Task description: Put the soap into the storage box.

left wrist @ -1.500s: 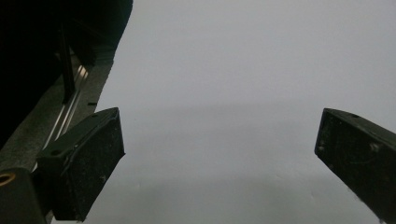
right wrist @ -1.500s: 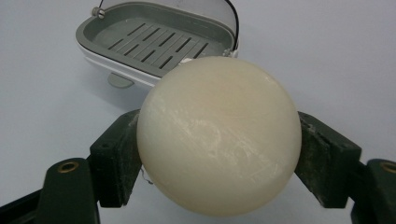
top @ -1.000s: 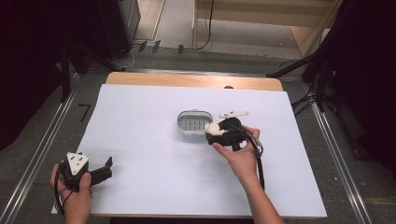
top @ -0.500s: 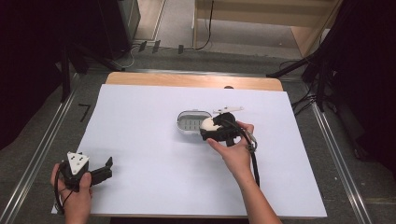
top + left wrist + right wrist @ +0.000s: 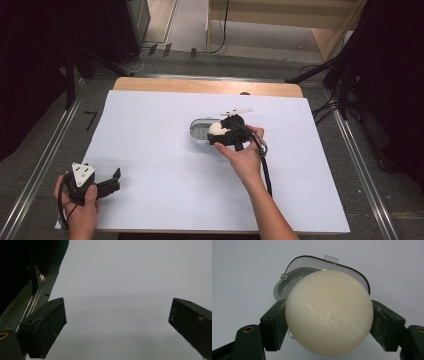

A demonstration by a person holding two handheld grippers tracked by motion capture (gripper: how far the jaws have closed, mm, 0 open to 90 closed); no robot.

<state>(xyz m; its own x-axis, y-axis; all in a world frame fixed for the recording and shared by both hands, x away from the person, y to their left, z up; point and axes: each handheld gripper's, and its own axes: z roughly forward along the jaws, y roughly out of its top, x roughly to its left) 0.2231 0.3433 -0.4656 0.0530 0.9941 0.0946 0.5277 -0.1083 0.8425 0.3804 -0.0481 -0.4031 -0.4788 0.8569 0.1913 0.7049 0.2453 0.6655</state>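
A white sheet [image 5: 165, 165] covers most of the table [image 5: 200, 86], whose bare wooden edge shows along the far side. Just beyond the right claw [image 5: 216, 135] lies a slim white stick-like piece [image 5: 237, 110], too small to identify; metal rails and dark floor flank the table. The right claw is clamped on a smooth, cream-coloured rounded bar of soap [image 5: 329, 312], matte with faint scuffs, pressed between both black pads. It hangs just over a grey oval dish [image 5: 289, 282] with a clear plastic rim and a small tab, the soap hiding most of the basin. The left claw [image 5: 117, 322] rests near the front left corner, well apart, jaws spread wide with nothing between them.
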